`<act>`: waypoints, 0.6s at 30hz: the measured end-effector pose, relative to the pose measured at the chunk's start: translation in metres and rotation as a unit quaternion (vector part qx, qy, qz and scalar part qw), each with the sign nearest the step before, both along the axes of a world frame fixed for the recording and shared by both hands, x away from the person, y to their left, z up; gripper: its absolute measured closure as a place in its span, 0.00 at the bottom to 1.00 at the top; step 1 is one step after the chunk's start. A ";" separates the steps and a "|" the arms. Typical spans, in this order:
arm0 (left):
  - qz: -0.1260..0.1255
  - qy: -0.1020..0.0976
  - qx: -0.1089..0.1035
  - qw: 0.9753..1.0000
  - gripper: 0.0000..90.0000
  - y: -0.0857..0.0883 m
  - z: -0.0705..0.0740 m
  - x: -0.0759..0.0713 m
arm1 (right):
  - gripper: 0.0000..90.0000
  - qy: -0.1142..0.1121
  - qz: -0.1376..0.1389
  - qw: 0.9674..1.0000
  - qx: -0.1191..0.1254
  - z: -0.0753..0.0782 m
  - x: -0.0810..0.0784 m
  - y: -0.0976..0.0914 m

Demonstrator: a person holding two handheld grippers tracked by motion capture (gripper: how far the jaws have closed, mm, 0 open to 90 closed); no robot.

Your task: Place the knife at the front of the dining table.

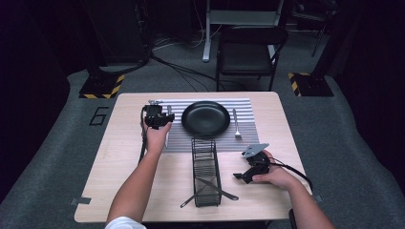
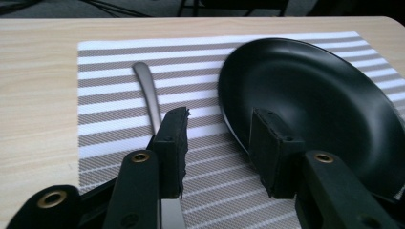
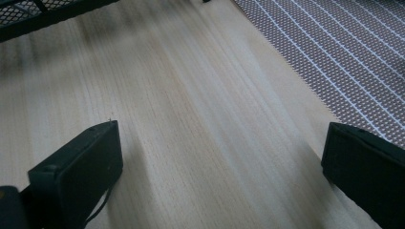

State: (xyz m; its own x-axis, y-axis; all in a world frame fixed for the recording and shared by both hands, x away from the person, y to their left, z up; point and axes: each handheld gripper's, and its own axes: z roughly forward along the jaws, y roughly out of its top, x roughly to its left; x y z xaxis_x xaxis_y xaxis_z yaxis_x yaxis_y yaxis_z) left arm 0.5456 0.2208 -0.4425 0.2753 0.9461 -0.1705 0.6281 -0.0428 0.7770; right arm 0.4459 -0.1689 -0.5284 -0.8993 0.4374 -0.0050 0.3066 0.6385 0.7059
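From the high view, the person's left forearm reaches up from the near edge of the wooden table (image 1: 119,162) to the left edge of the striped placemat (image 1: 248,109), where the left hand (image 1: 156,136) holds the left gripper (image 1: 157,116) pointing toward the far edge. The right forearm enters at the near right corner, and the right hand (image 1: 274,175) holds the right gripper (image 1: 248,169) low over the table near its right edge, aimed leftward at the black wire basket (image 1: 206,171). A black plate (image 1: 206,118) sits mid-placemat with a fork (image 1: 236,124) just to its right. The basket stands between the placemat and the near edge, and two pieces of cutlery (image 1: 210,188) cross in its near end; what kind they are is hard to make out from here. A large "6" (image 1: 99,116) is marked on the grey floor left of the table, and a folding chair (image 1: 250,50) stands beyond the far edge. In the left gripper view, the jaws stand moderately apart, holding nothing, over the placemat; a silver utensil handle (image 2: 149,95) lies on the stripes running under the left jaw, its working end hidden by the gripper, and the plate's rim passes beneath the right jaw, the plate cut off at the frame's right. In the right gripper view, the jaws are spread wide over bare wood, somewhat blurred, with a corner of the placemat at upper right and what is probably the basket's edge (image 3: 47,14) at upper left.
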 end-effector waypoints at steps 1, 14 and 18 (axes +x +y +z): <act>-0.005 -0.001 0.000 1.000 0.63 -0.001 0.002 -0.003 | 0.00 -0.001 0.001 1.000 0.000 0.000 0.000 0.000; -0.036 -0.034 0.008 0.999 0.60 0.007 0.028 -0.037 | 0.00 -0.001 0.000 1.000 0.000 0.000 0.000 0.000; -0.042 -0.037 0.004 0.998 0.58 0.009 0.032 -0.045 | 0.00 0.000 0.000 1.000 0.000 0.000 0.000 0.000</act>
State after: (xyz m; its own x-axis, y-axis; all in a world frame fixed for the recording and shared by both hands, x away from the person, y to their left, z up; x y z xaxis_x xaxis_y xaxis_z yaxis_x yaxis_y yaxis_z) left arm 0.5009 0.2300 -0.4109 0.3658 0.9202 -0.1394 0.5629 -0.0994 0.8205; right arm 0.4460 -0.1689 -0.5284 -0.8995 0.4369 -0.0056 0.3059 0.6389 0.7059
